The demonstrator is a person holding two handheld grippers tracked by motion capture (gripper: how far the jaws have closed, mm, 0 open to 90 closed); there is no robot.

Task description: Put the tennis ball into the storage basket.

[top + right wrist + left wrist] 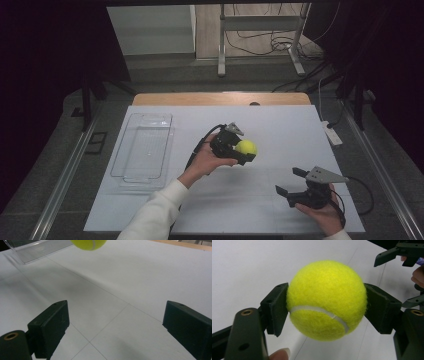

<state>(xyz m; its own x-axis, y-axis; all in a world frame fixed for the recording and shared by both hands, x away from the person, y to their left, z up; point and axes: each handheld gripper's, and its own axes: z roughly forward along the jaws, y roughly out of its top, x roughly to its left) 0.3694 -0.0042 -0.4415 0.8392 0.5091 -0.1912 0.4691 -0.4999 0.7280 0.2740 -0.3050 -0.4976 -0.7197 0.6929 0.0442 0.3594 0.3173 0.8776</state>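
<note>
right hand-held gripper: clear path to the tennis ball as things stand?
Probably not for a grasp. The right hand-held gripper stands open with bare table between it and the tennis ball, but the left hand-held gripper is clamped on both sides of the ball, held off the table.

High view: overhead, facing forward-down, far.
Left gripper view: close on tennis ball point(326, 300).
Right gripper view: low, facing that ball.

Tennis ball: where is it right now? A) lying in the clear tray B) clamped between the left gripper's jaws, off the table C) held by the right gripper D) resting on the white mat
B: the tennis ball sits pressed between both pads of the left gripper, lifted above the white mat; the right gripper is open with nothing between its pads.
</note>
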